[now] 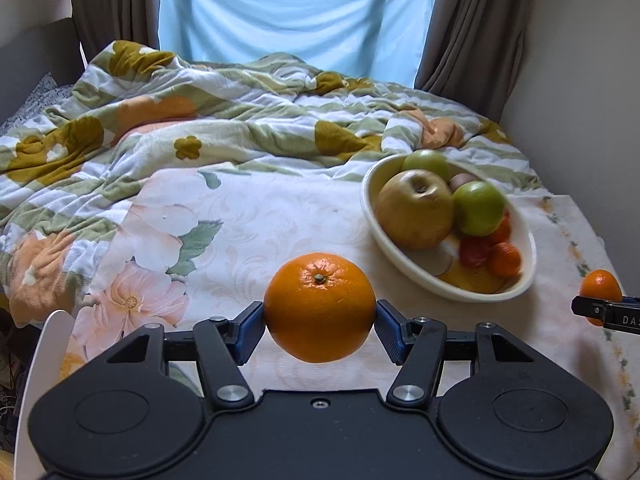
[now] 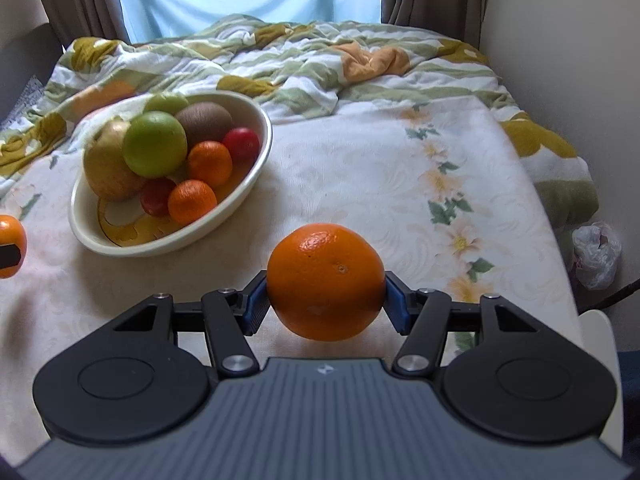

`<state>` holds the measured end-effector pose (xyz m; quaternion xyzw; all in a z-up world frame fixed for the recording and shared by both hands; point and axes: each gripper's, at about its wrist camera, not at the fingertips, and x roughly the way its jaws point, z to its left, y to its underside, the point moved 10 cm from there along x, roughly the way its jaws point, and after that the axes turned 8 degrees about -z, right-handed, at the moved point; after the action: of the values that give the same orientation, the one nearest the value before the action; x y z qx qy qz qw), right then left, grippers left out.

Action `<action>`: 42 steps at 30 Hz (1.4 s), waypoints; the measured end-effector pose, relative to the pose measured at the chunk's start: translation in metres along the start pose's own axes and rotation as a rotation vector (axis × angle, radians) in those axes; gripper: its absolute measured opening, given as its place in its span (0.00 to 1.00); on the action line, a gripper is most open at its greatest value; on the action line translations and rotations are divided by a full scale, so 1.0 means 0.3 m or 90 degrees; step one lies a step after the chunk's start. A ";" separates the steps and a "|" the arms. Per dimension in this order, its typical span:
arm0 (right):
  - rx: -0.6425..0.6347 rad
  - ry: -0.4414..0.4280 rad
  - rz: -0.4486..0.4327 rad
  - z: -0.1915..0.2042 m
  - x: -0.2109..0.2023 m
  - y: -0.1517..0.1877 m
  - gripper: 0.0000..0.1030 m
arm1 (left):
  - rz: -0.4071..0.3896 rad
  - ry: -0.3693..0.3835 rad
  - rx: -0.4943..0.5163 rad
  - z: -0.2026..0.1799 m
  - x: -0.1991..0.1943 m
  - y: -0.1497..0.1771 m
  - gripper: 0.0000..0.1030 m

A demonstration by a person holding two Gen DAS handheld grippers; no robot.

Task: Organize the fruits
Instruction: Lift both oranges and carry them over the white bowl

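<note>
Between the blue pads of my left gripper (image 1: 320,316) sits a large orange (image 1: 320,300), stem up and clear of the floral bedsheet. My right gripper (image 2: 326,300) is shut on a second orange (image 2: 326,276), just above the sheet. A cream oval bowl (image 1: 440,286) (image 2: 168,244) lies on the bed between the two grippers. It holds a yellow-brown apple (image 1: 414,216), green apples (image 2: 154,144), a kiwi (image 2: 204,122), small tangerines (image 2: 192,202) and red fruits (image 2: 242,144). Each wrist view catches the other gripper's orange at its edge (image 1: 600,284) (image 2: 10,236).
A rumpled flowered quilt (image 1: 200,112) (image 2: 280,60) covers the far half of the bed. Behind it hang brown curtains (image 1: 472,28) and a blue window cloth (image 1: 296,12). A wall runs along the right side, with a plastic bag (image 2: 596,254) on the floor beside the bed.
</note>
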<state>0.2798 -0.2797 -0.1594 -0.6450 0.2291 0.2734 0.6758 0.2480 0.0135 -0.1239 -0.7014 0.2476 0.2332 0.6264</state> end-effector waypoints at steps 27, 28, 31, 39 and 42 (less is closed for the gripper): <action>-0.080 -0.096 -0.083 -0.045 -0.247 -0.296 0.72 | -0.050 0.040 0.008 -0.378 -0.089 -0.146 0.62; -0.078 -0.097 -0.082 -0.042 -0.237 -0.303 0.72 | -0.045 0.041 0.011 -0.381 -0.066 -0.146 0.62; -0.071 -0.100 -0.077 -0.032 -0.197 -0.317 0.72 | -0.028 0.043 0.019 -0.384 0.000 -0.135 0.62; -0.059 -0.102 -0.050 0.001 -0.073 -0.318 0.72 | 0.027 0.043 0.027 -0.359 0.152 -0.092 0.62; -0.054 -0.105 -0.043 0.016 -0.042 -0.321 0.72 | 0.040 0.046 0.028 -0.356 0.186 -0.081 0.62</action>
<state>0.3341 -0.2776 -0.0787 -0.6561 0.1391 0.3120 0.6730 0.3083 -0.0934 -0.1294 -0.6871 0.2968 0.2216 0.6250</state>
